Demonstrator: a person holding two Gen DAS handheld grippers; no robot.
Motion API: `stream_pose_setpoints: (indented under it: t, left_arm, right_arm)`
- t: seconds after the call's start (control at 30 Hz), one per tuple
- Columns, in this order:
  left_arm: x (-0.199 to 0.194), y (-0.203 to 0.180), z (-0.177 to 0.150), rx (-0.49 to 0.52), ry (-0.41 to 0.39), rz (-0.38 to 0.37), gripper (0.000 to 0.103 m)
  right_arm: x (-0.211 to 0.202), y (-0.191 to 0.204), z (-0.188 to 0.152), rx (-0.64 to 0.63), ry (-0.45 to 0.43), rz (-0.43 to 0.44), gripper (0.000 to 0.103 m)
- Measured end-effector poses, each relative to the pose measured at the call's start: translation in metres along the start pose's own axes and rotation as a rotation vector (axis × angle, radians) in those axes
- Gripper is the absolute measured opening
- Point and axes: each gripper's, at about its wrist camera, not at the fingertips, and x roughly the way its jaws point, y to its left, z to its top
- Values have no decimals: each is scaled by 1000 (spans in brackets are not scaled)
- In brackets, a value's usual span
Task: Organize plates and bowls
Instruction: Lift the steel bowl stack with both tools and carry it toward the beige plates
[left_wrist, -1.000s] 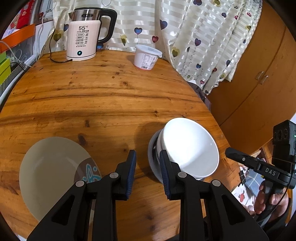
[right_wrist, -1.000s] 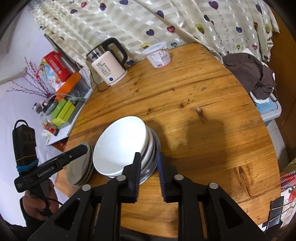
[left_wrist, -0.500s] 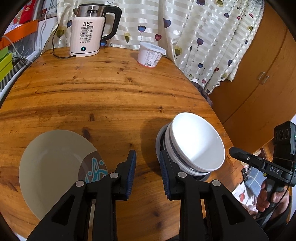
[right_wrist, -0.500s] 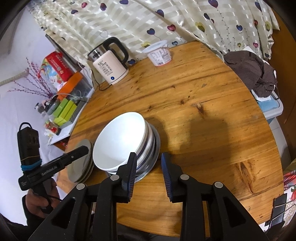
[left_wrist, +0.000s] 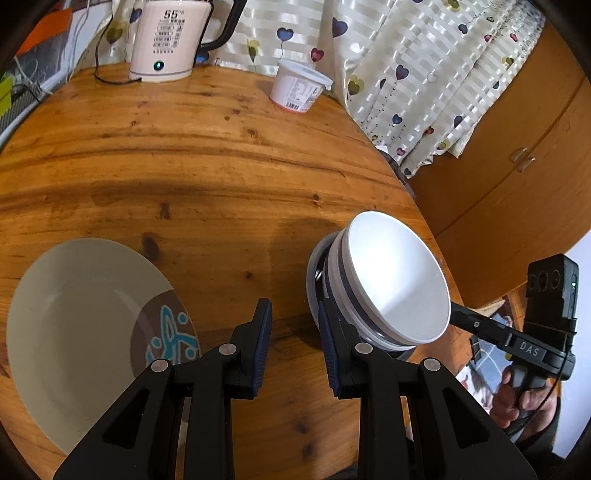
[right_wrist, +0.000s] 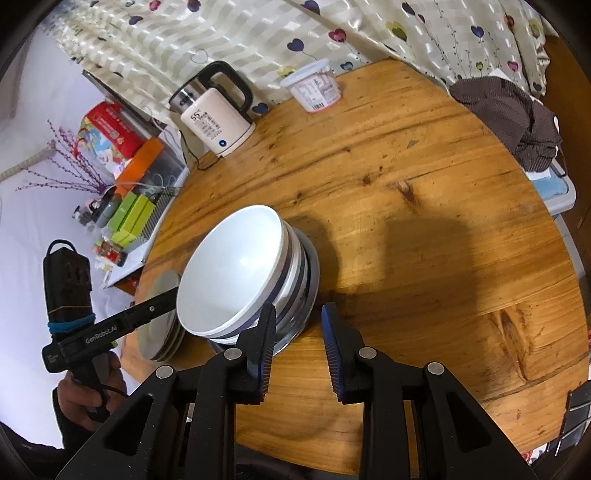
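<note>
At lower centre of each wrist view, the left gripper (left_wrist: 293, 347) stands apart on nothing while the right gripper's (right_wrist: 297, 345) jaws are closing on nothing, beside the stacked white bowls (right_wrist: 243, 273), the plate (left_wrist: 88, 332) at lower left.

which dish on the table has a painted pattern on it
The cream plate lying alone, left of the left gripper: brown patch, turquoise motif. The stacked white bowls look plain inside.

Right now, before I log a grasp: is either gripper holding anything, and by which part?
Nothing is held. The left gripper is open and empty; the right gripper is closing with nothing between its jaws, beside the bowls.
</note>
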Motion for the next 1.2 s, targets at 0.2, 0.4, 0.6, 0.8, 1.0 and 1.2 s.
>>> stream_pose_setpoints:
  t: [0.2, 0.4, 0.6, 0.8, 1.0, 1.2]
  left_arm:
    - [11, 3, 3, -5, 37, -30, 26]
    - [19, 3, 7, -1, 65, -54, 26]
    - [25, 4, 9, -3, 85, -65, 26]
    - [29, 9, 13, -10, 98, -94, 26]
    - [33, 18, 14, -42, 117, -151, 26]
    - [32, 17, 14, -31, 122, -208, 8]
  right_arm:
    - [8, -8, 1, 29, 24, 34, 19]
    - [15, -19, 3, 92, 58, 59, 16]
    - [18, -20, 3, 94, 71, 94, 11]
    - [18, -24, 3, 109, 69, 117, 8]
    - [18, -30, 4, 130, 66, 145, 8]
    - [18, -34, 2, 146, 61, 178, 8]
